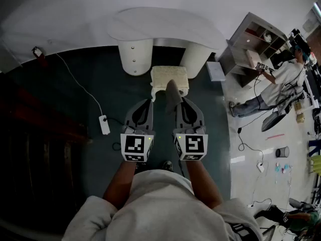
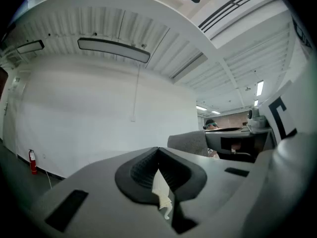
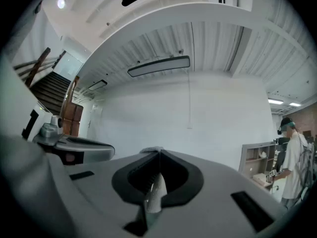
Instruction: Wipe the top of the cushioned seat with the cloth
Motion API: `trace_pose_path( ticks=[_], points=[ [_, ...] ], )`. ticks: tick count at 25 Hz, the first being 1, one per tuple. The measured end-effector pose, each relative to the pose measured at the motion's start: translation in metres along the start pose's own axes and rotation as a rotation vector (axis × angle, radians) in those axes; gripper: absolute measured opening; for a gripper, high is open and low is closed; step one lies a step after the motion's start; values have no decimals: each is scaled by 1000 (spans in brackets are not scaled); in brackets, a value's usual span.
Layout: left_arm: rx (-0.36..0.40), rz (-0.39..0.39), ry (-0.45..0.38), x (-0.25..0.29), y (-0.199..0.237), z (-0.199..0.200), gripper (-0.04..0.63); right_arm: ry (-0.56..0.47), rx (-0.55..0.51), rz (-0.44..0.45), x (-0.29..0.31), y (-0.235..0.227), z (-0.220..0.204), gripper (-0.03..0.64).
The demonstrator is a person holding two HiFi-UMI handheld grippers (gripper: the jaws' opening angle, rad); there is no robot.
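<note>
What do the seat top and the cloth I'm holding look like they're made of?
Seat top: cream, nubby matte fabric, probably upholstery, judging by its rough texture. Cloth: thin, soft, pale textile or tissue; it crumples limply where pinched.

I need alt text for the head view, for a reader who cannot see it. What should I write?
Seen from above, a person holds a grey left tool and right tool side by side, both gripping a pale grey cloth at the near edge of a cream cushioned seat. A white curved table stands behind it.
</note>
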State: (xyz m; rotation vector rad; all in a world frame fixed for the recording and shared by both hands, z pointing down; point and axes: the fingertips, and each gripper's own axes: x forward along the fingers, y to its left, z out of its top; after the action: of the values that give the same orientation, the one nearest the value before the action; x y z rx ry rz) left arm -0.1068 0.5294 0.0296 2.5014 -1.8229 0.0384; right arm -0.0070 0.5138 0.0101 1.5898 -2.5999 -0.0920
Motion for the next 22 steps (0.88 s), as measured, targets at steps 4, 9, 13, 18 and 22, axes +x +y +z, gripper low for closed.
trace_pose_path(
  ticks=[4,9,13,18,22],
  points=[
    [-8,-33,8,-4,11,-7,14,15,3,-1,6,16,-9,14],
    [-25,-44,51,-16,38,-23,14,73,-25,38,5,39,-26,14],
    [-55,-43,87,-18,55,-40,14,101,-20,9,13,41,-32,14],
    [-67,-66,103,-10,54,-46,14,135,-19,-22,16,36,-44,14],
    [-73,-73,125,6,52,-54,14,146,-2,-20,27,28,-49,14]
  ],
)
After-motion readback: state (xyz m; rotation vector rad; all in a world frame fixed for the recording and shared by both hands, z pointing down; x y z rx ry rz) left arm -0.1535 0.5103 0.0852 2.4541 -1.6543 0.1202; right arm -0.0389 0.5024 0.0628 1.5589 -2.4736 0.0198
